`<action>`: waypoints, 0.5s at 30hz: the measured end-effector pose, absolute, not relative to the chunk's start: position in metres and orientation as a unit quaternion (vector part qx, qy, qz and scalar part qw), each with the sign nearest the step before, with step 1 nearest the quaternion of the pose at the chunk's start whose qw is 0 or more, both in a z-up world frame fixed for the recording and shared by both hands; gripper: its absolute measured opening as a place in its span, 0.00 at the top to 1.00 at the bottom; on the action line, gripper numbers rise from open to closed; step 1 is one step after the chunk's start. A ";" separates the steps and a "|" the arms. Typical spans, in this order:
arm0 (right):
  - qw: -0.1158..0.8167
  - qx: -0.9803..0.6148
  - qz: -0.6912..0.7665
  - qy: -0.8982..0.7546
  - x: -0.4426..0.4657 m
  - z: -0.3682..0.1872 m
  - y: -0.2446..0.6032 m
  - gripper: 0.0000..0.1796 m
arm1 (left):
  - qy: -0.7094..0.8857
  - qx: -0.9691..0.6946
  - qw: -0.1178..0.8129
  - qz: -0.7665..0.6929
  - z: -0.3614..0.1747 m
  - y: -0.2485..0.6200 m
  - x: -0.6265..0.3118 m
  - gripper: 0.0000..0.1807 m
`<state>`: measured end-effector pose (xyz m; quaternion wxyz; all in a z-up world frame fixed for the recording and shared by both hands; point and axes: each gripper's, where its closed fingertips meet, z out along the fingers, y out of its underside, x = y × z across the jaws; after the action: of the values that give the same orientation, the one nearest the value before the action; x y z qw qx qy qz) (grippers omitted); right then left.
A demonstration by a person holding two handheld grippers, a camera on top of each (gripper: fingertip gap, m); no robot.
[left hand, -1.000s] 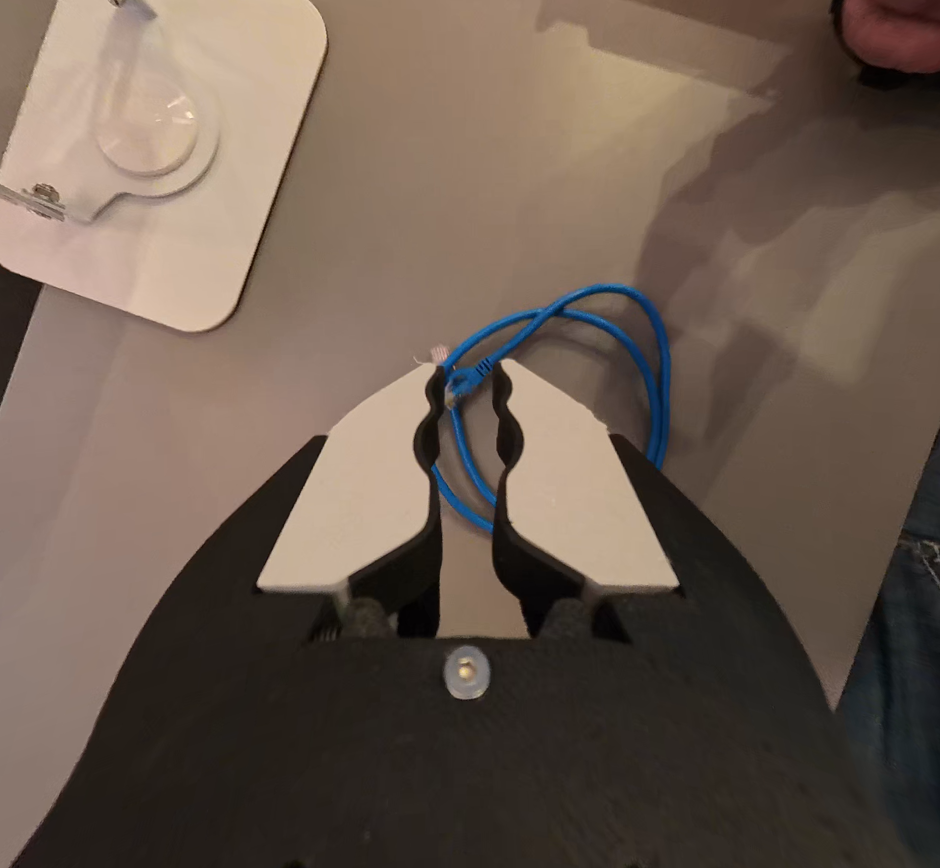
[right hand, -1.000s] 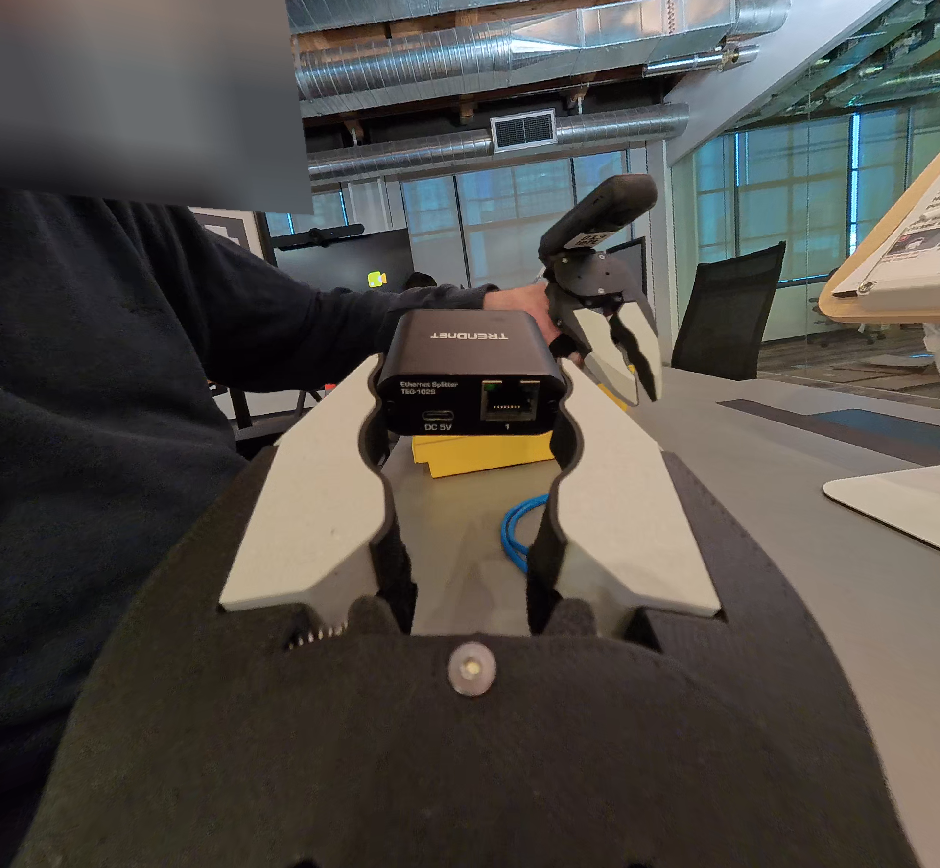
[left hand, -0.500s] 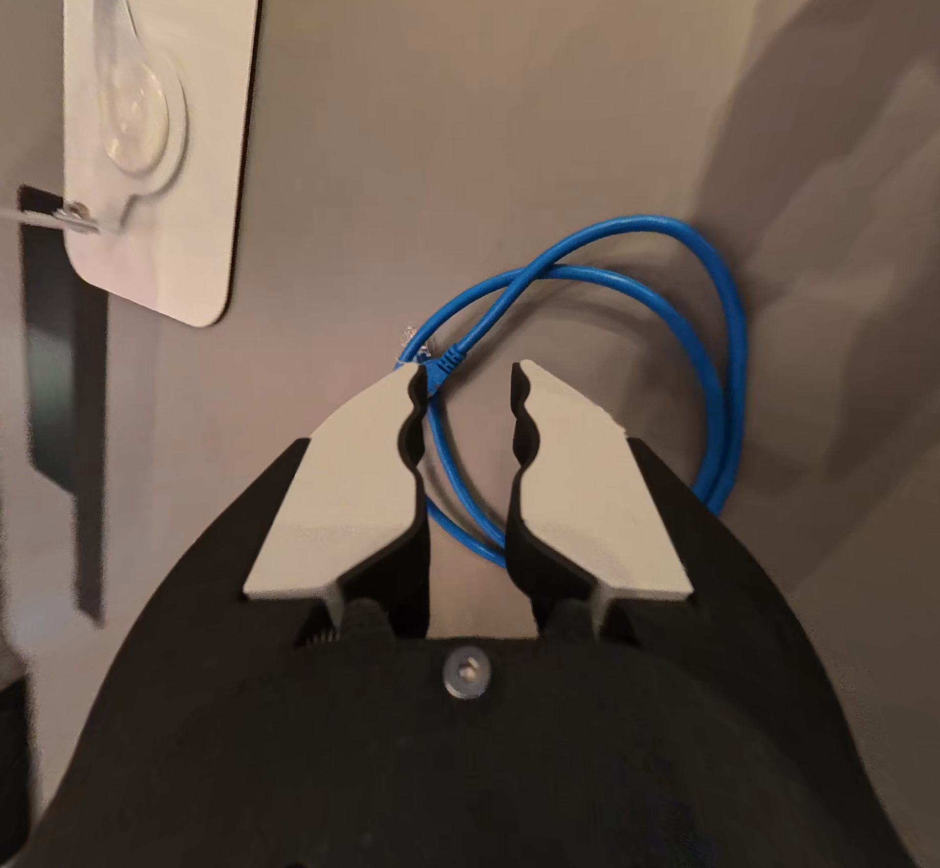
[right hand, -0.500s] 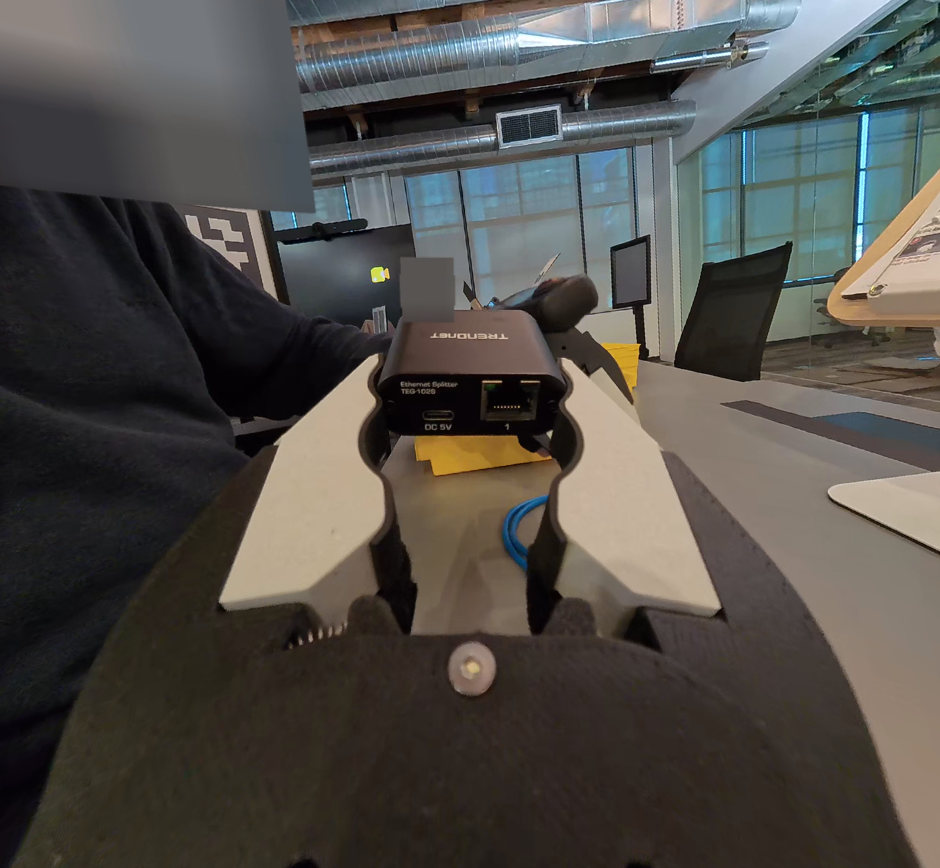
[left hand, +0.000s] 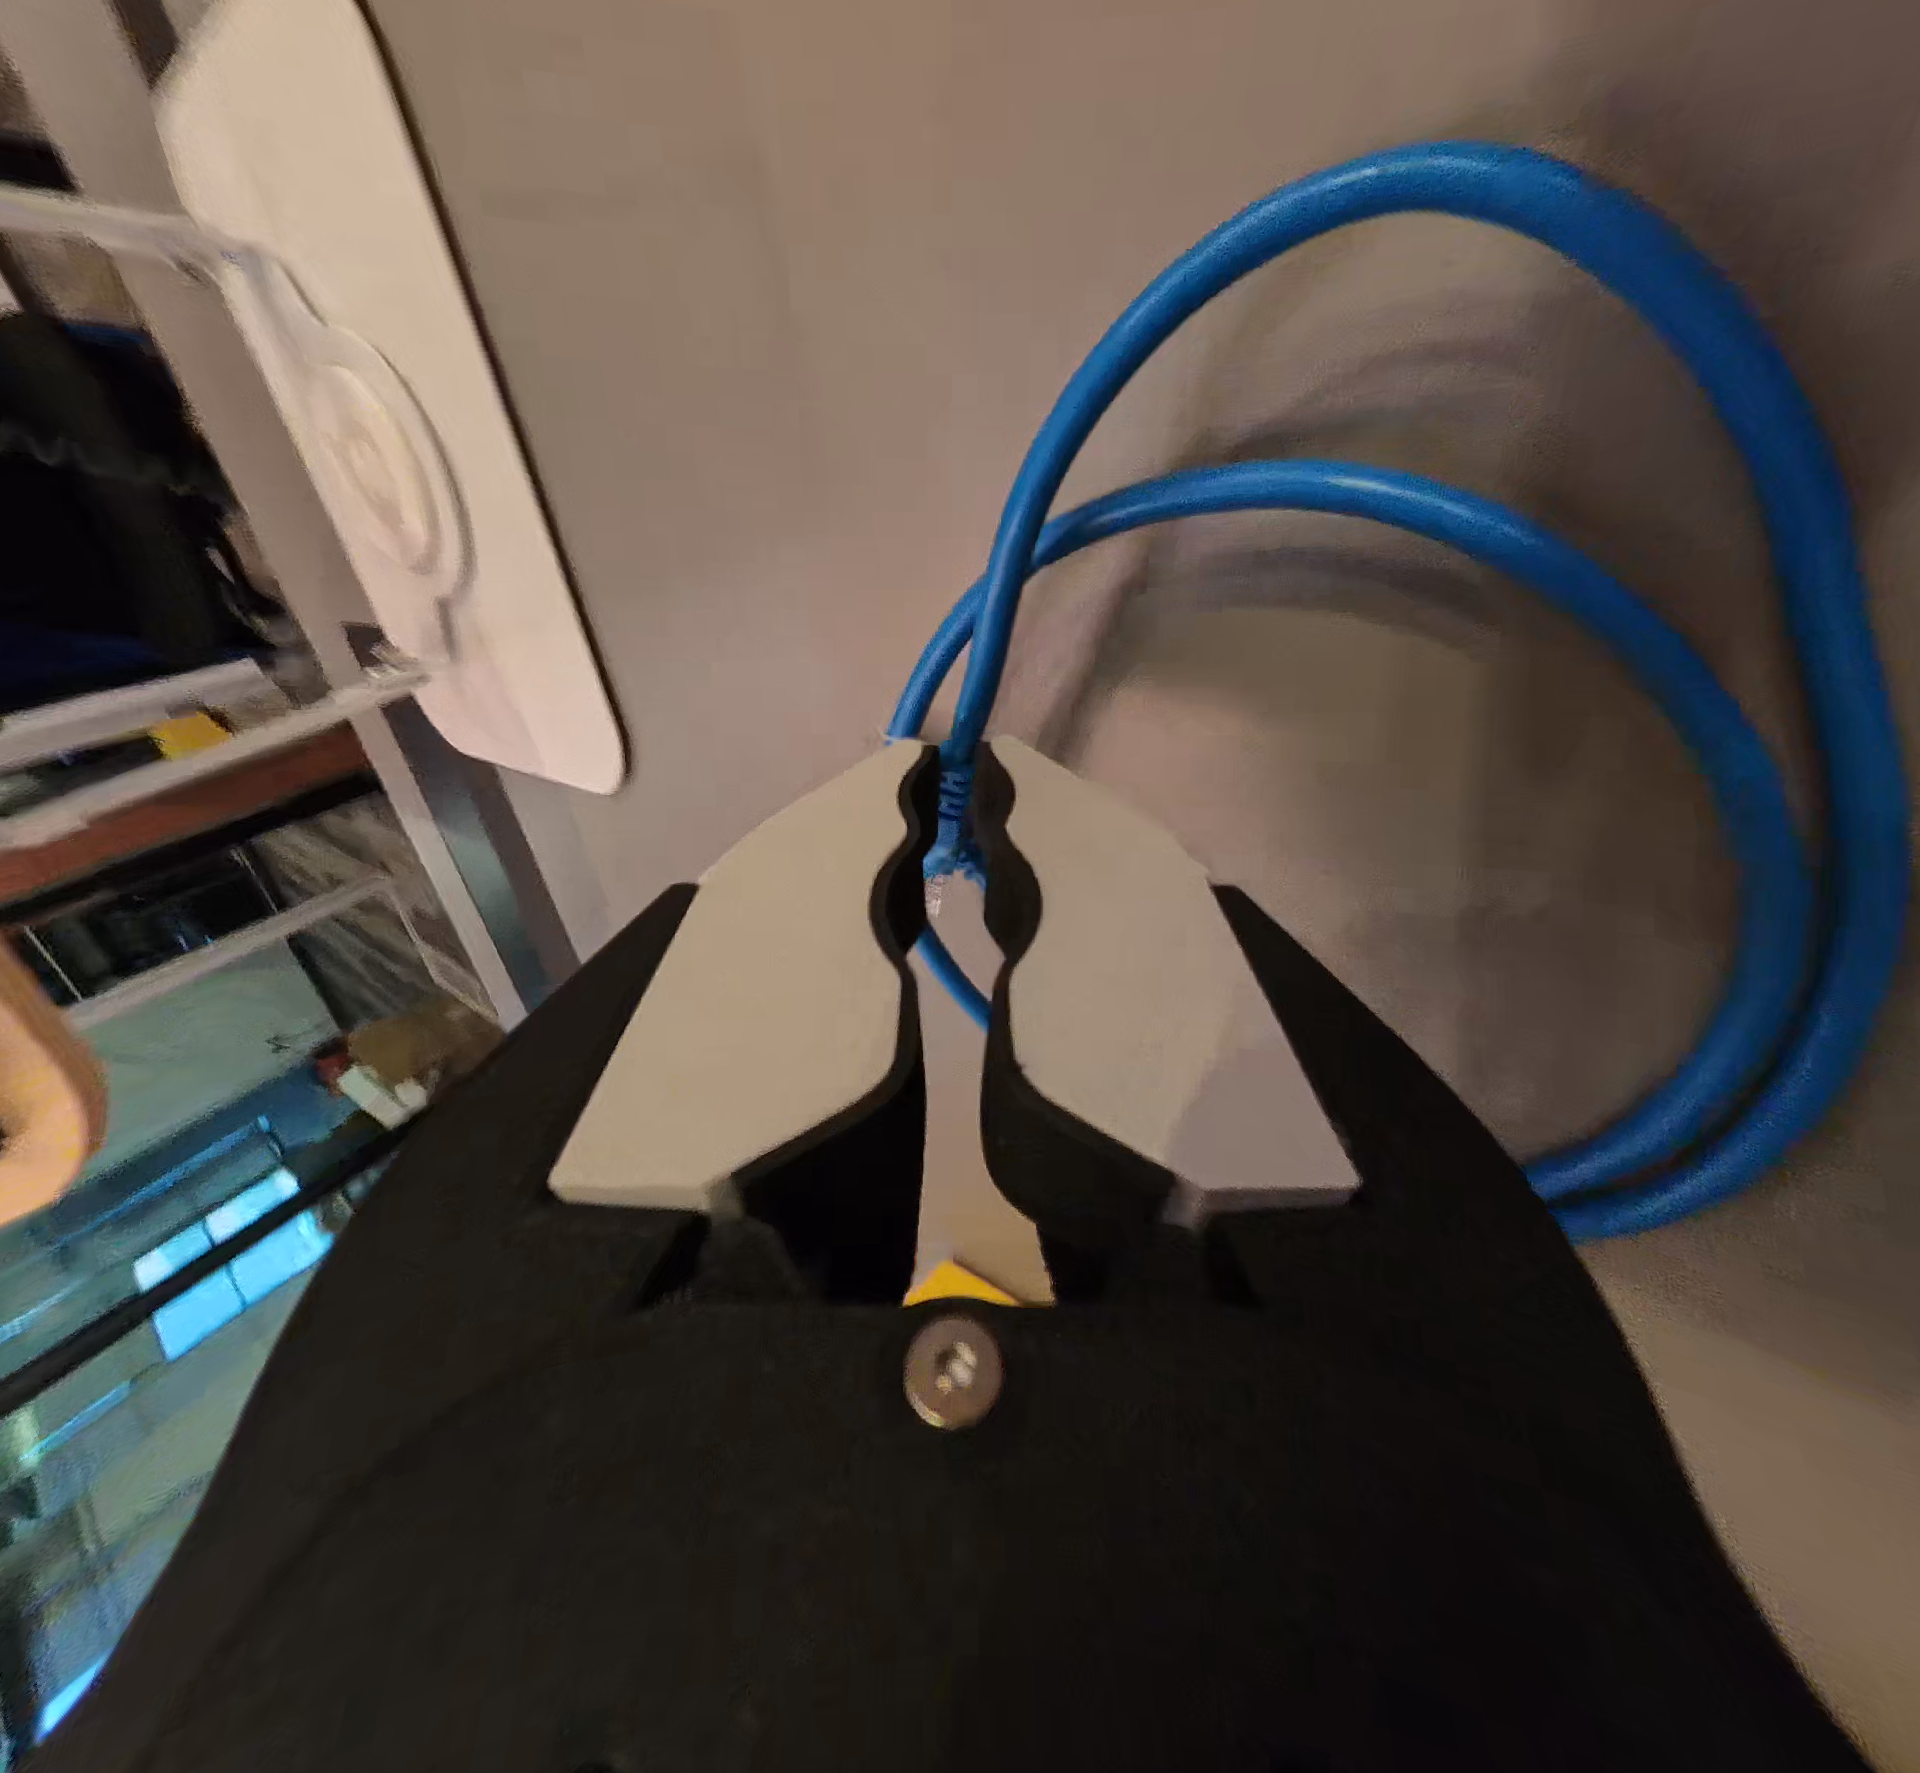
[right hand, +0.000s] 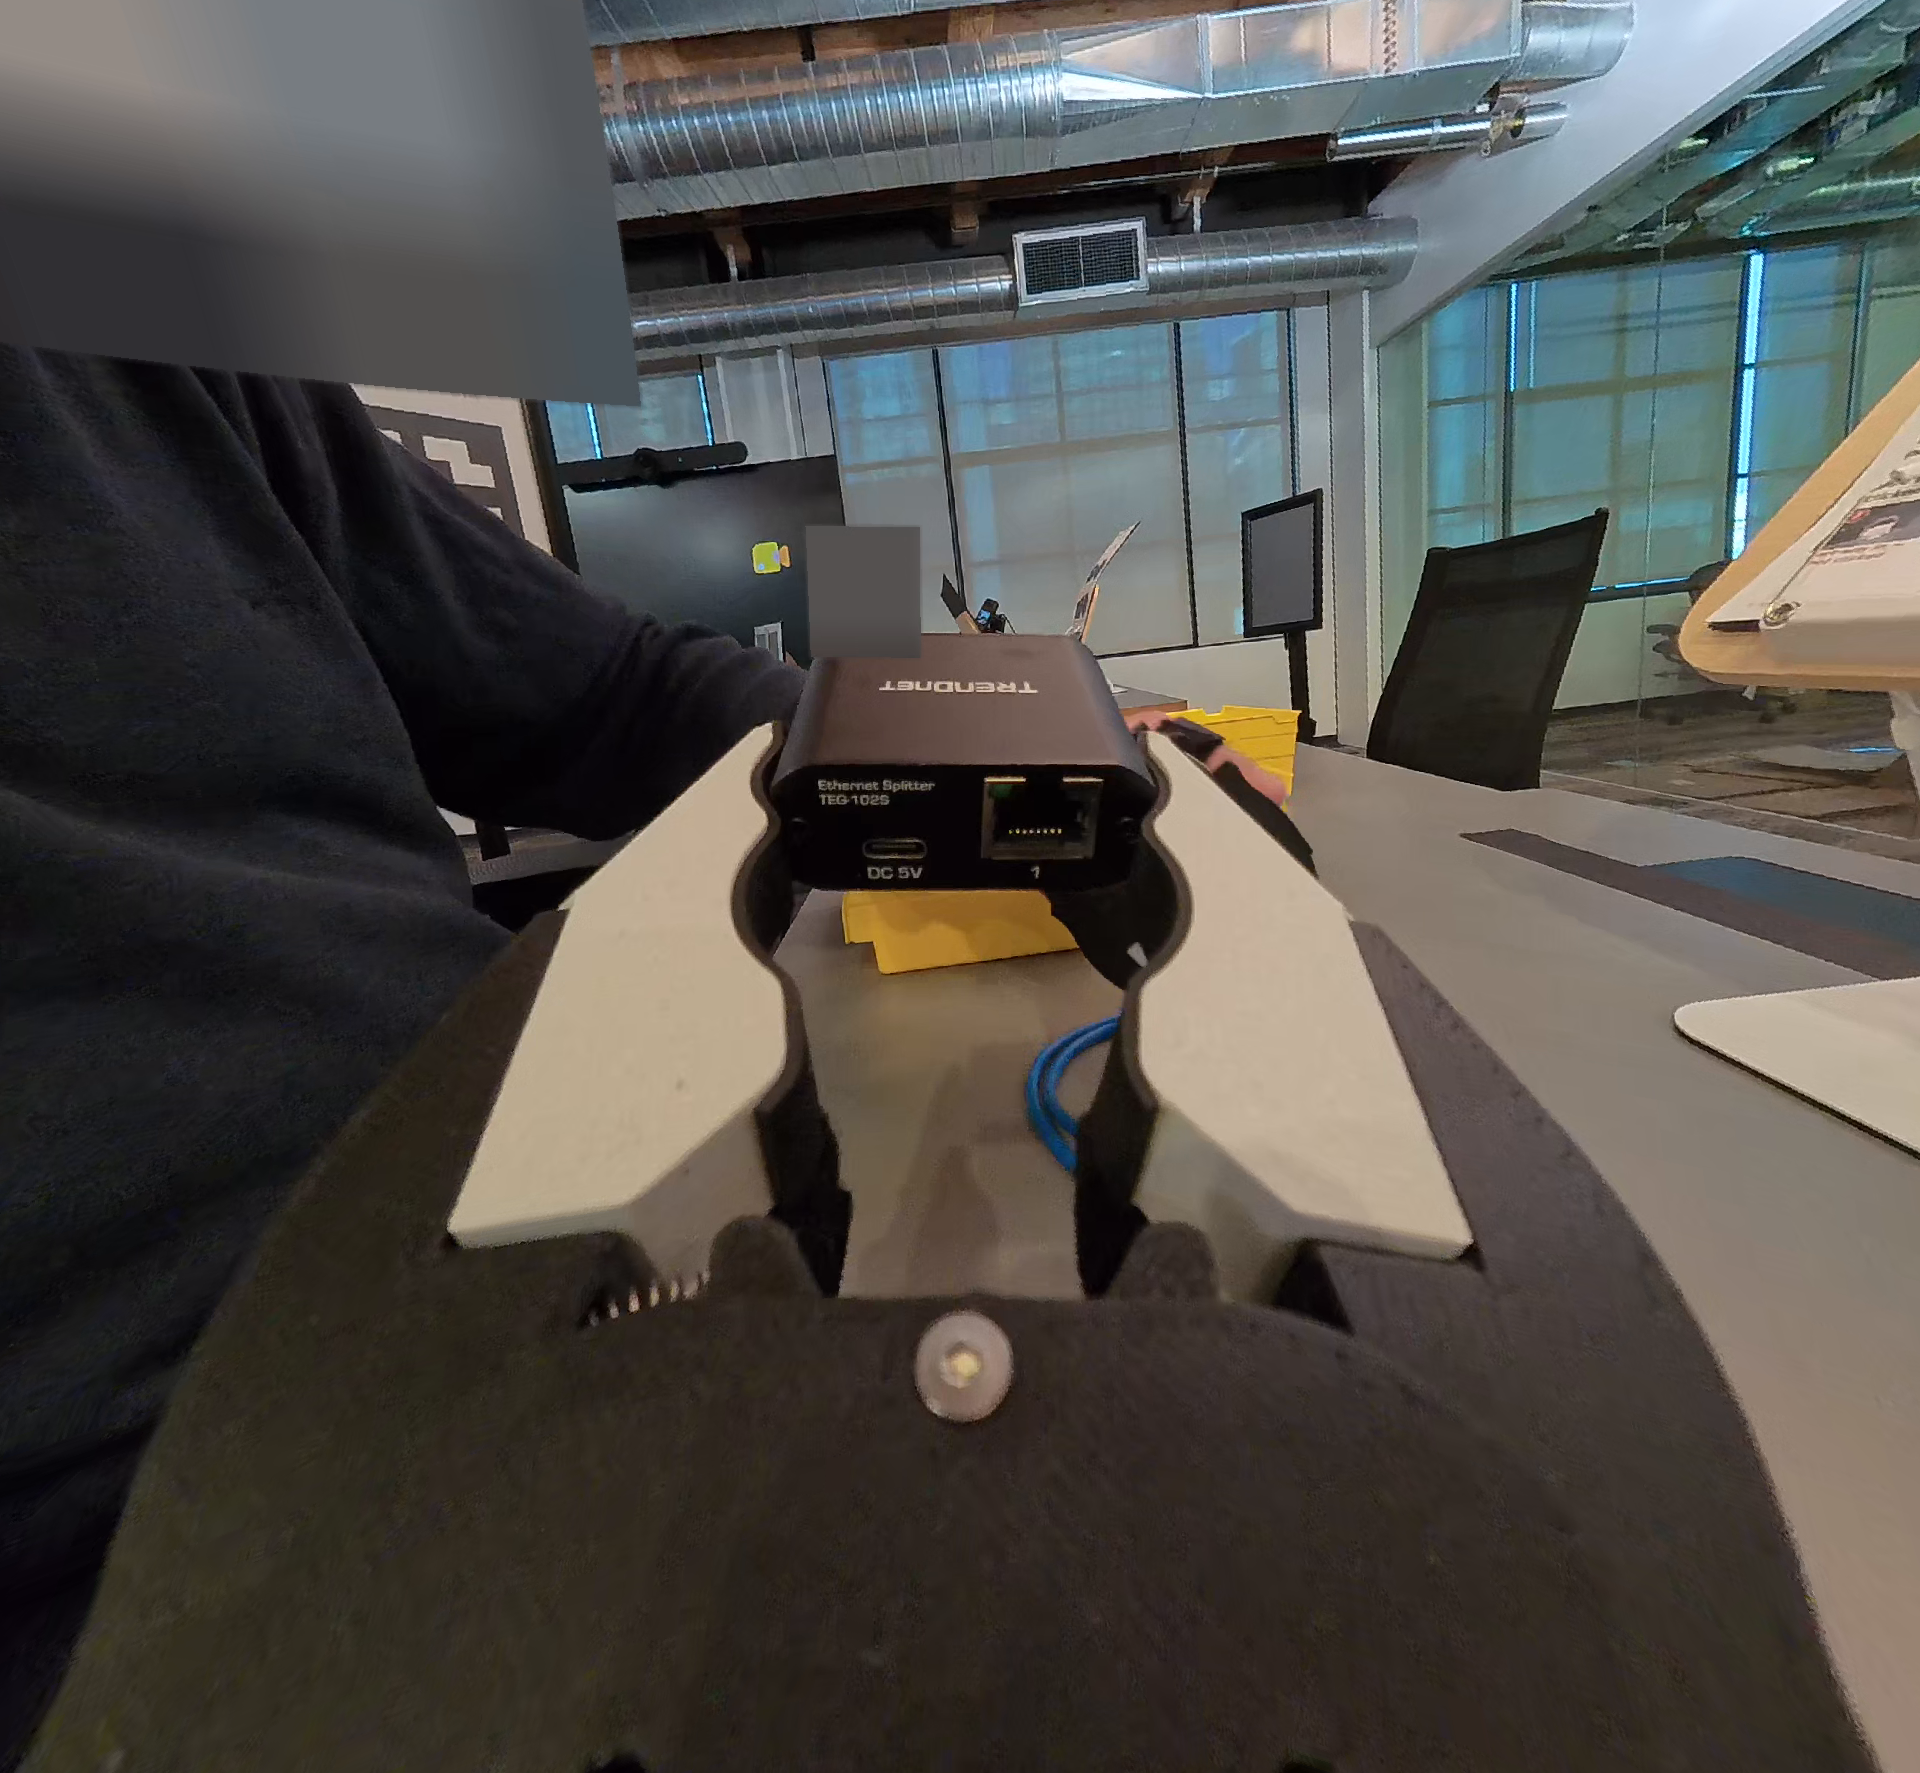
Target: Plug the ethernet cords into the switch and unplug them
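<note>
A coiled blue ethernet cord (left hand: 1621, 643) lies on the grey table. My left gripper (left hand: 954, 767) is shut on the cord's plug end (left hand: 951, 840), with the clear connector between the fingers pointing back toward the camera. My right gripper (right hand: 961, 788) is shut on a small black switch box (right hand: 961, 767) and holds it above the table, its empty ethernet port (right hand: 1042, 819) facing the camera. A loop of the blue cord (right hand: 1049, 1089) shows below the switch in the right wrist view. The left gripper is hidden behind the switch there.
A white rounded base plate with a clear bracket (left hand: 384, 373) stands left of the cord. A yellow bin (right hand: 966, 928) sits on the table behind the switch. A person in a dark sleeve (right hand: 312, 736) is at the left. A white plate corner (right hand: 1808, 1048) is at the right. Across from one pair of fingers to the other is roughly 25 cm.
My left gripper dropped close to the table, closed on the cord's plug end and tilted. It sank out of sight behind the switch in the right wrist view. The right gripper stayed put.
</note>
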<state>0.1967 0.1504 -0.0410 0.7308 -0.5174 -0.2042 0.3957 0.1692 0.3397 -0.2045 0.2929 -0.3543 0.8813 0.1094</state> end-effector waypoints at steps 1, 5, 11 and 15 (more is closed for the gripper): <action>0.732 -0.516 0.395 -0.203 0.197 -0.041 0.150 0.65 | 0.886 -0.338 0.302 0.095 -0.199 0.334 0.170 0.97; 0.735 -0.512 0.396 -0.200 0.199 -0.039 0.149 0.65 | 0.916 -0.206 0.338 0.072 -0.179 0.305 0.165 0.99; 0.738 -0.511 0.393 -0.197 0.202 -0.039 0.148 0.65 | 0.928 -0.079 0.352 0.090 -0.165 0.268 0.155 1.00; 0.740 -0.509 0.393 -0.197 0.202 -0.037 0.147 0.65 | 0.874 -0.399 0.278 0.003 -0.169 0.282 0.154 0.99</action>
<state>0.2020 0.1469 -0.0372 0.7403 -0.5086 -0.1974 0.3928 0.1541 0.2819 -0.1689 0.2782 -0.3985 0.8740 0.0027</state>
